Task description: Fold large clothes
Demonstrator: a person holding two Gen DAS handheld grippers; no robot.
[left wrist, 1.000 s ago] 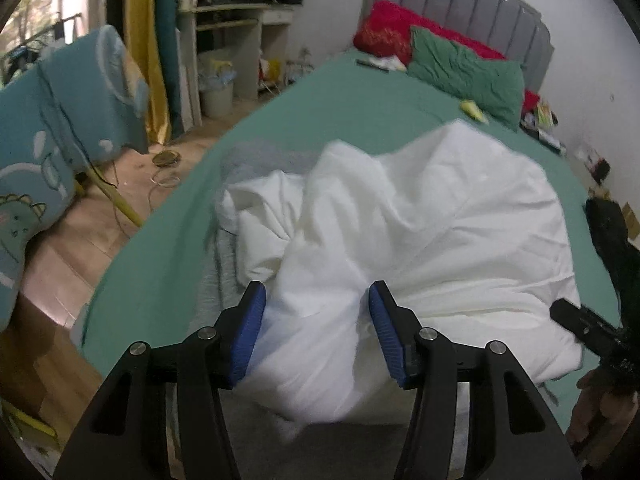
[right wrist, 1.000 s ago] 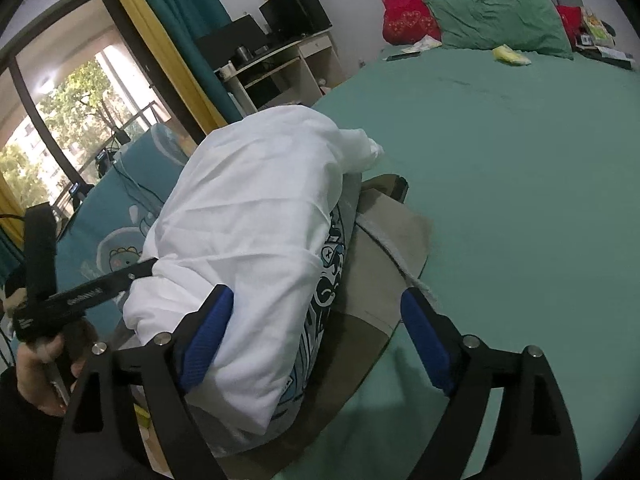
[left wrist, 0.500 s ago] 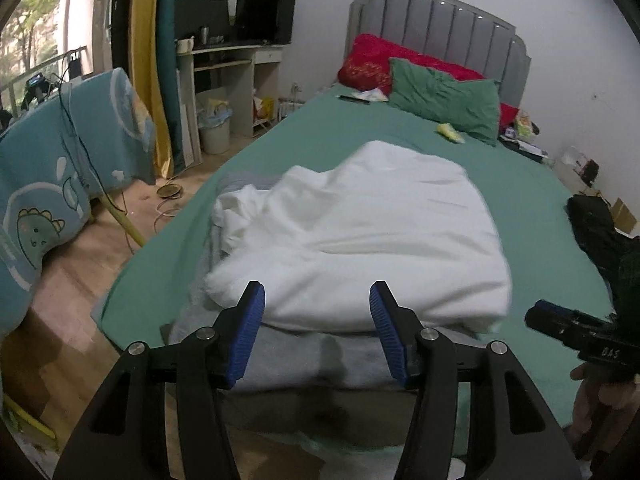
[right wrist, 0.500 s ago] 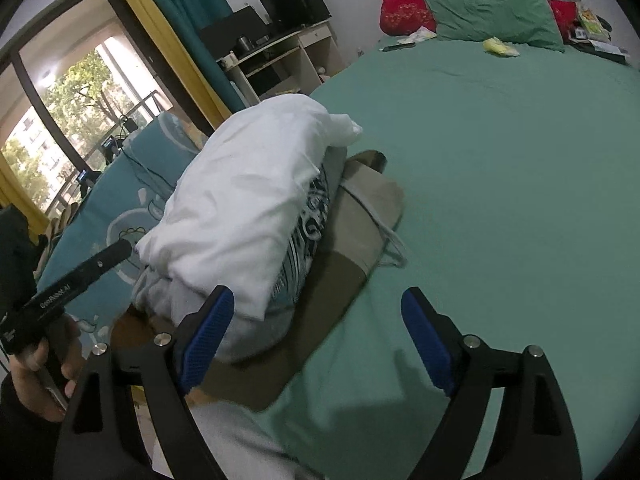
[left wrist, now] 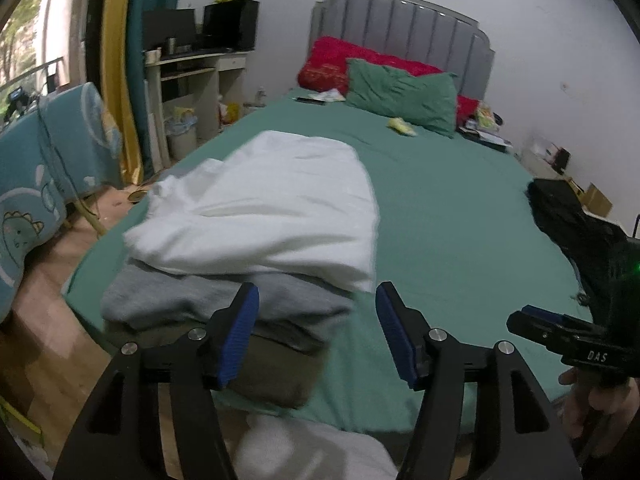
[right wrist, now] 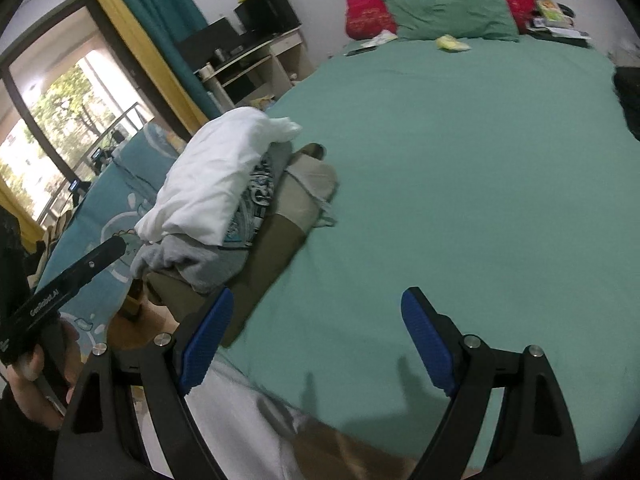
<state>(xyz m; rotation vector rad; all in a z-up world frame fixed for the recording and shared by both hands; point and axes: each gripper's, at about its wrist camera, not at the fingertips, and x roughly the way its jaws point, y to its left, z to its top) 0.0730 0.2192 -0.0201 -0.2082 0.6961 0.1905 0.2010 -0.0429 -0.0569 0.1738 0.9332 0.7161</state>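
Observation:
A stack of folded clothes lies at the near left corner of the green bed (left wrist: 460, 220): a white garment (left wrist: 272, 208) on top, a grey one (left wrist: 192, 296) under it, an olive one (left wrist: 280, 360) at the bottom. My left gripper (left wrist: 316, 316) hovers just short of the stack, its jaws opening with nothing between them. My right gripper (right wrist: 316, 320) stands open and empty over bare sheet (right wrist: 440, 200), to the right of the white garment (right wrist: 208, 184) and the olive one (right wrist: 288, 216). One left finger (right wrist: 72, 276) shows at that view's left edge.
A black garment (left wrist: 568, 216) lies at the bed's right edge. Red and green pillows (left wrist: 400, 92) rest against the grey headboard. A desk (left wrist: 192, 72) and a teal dinosaur-print cloth (left wrist: 36, 184) stand left of the bed over wooden floor. White cloth (left wrist: 312, 448) fills the bottom edge.
The white garment sat bunched between my left pads; now it lies flat on the stack, free of them. Both grippers have pulled back from the stack, and the left jaws stand wider.

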